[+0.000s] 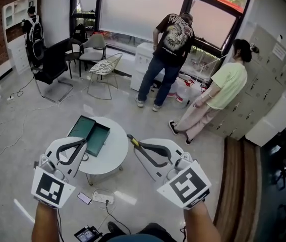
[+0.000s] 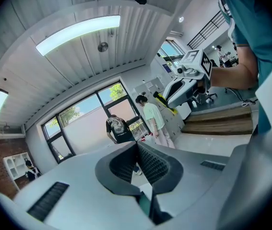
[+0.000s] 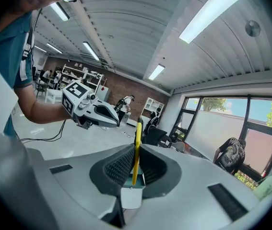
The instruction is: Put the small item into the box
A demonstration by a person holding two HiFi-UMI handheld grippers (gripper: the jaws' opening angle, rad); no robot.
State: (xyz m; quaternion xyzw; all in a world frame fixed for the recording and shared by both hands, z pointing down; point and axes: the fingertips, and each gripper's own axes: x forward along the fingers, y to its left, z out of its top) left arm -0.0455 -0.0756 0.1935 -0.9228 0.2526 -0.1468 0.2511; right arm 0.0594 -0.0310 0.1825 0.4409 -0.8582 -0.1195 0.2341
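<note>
A dark green open box (image 1: 89, 133) lies on a round white table (image 1: 116, 153) below both grippers. My right gripper (image 1: 135, 144) is held in the air over the table's right edge, shut on a thin yellow item (image 1: 131, 138). In the right gripper view the yellow item (image 3: 137, 140) stands upright between the ribbed pads (image 3: 120, 166) of the right gripper (image 3: 136, 150). My left gripper (image 1: 83, 143) hovers over the box's near left side, shut with nothing in it. In the left gripper view its pads (image 2: 151, 163) meet at the left gripper's tip (image 2: 136, 145).
Two people (image 1: 169, 59) (image 1: 214, 95) stand at the window behind the table. Chairs (image 1: 102, 67) stand at the back left. A power strip (image 1: 102, 197) and a phone (image 1: 84, 198) lie on the floor near me. A wooden step (image 1: 241, 195) and lockers run along the right.
</note>
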